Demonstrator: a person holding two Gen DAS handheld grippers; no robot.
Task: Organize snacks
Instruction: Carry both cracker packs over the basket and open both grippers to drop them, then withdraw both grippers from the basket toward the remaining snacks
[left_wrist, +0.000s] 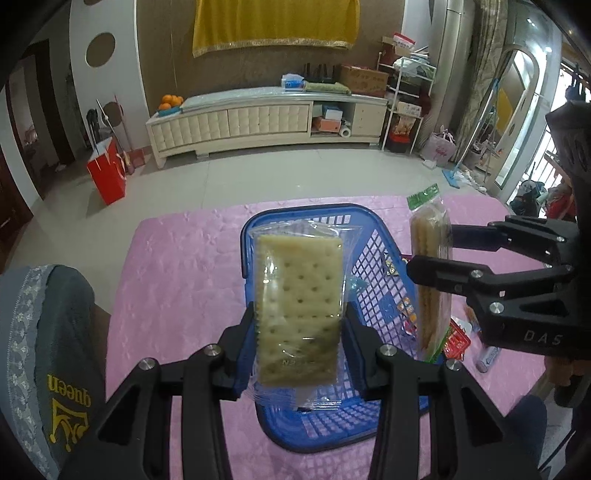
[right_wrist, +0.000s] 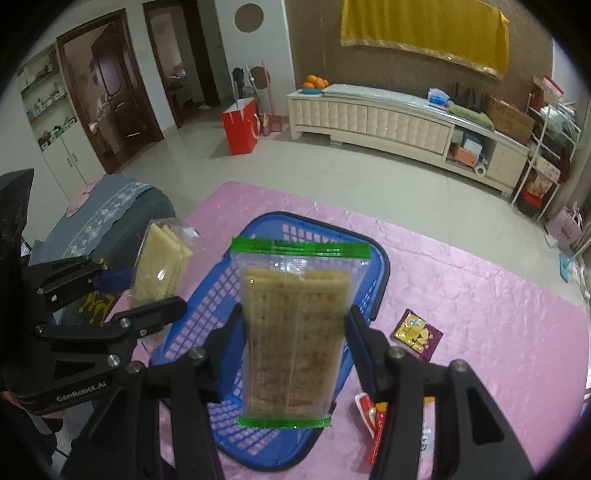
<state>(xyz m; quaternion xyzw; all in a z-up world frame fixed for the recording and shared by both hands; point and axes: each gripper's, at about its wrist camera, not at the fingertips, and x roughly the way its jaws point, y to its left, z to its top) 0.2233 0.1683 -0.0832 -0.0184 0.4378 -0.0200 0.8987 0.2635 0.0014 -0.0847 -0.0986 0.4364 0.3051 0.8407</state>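
My left gripper (left_wrist: 300, 345) is shut on a clear-wrapped cracker pack (left_wrist: 299, 306) and holds it upright above the blue plastic basket (left_wrist: 373, 266). My right gripper (right_wrist: 295, 350) is shut on a green-edged cracker pack (right_wrist: 297, 332) and holds it upright over the same basket (right_wrist: 210, 299). In the left wrist view the right gripper (left_wrist: 432, 262) and its green-edged pack (left_wrist: 430, 236) hang at the basket's right rim. In the right wrist view the left gripper (right_wrist: 147, 295) and its pack (right_wrist: 159, 273) hang at the basket's left side.
The basket stands on a pink tablecloth (left_wrist: 177, 266). A purple and gold snack packet (right_wrist: 417, 334) and red and white packets (right_wrist: 373, 417) lie on the cloth right of the basket. A grey cushioned chair back (left_wrist: 40, 332) stands at the table's left edge.
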